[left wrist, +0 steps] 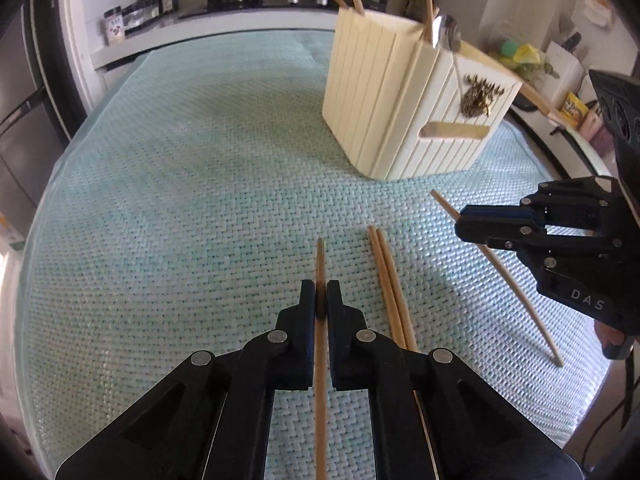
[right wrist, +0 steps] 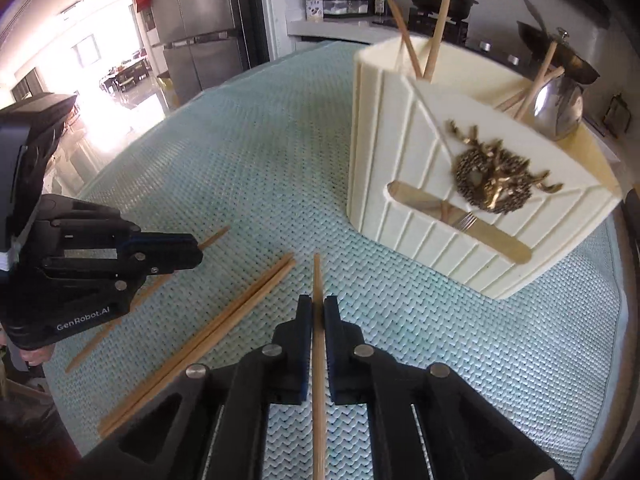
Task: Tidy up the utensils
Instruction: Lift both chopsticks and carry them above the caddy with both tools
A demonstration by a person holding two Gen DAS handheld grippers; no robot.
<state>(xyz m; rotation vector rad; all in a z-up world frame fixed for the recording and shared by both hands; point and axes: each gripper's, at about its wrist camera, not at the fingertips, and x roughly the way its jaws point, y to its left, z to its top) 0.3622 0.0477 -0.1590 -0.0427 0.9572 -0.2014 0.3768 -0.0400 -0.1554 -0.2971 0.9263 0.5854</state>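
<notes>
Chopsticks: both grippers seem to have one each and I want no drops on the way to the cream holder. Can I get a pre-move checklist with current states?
1. Left gripper shut on a wooden chopstick: ok.
2. Right gripper shut on its own wooden chopstick: ok.
3. Each stick runs straight along its fingers, not skewed: ok.
4. Cream ribbed utensil holder upright on the pale green woven mat: ok.
5. Free slot in the holder top: cannot tell; other sticks and a metal spoon already stand there.
6. Loose pair of chopsticks between the grippers, untouched: ok.
</notes>
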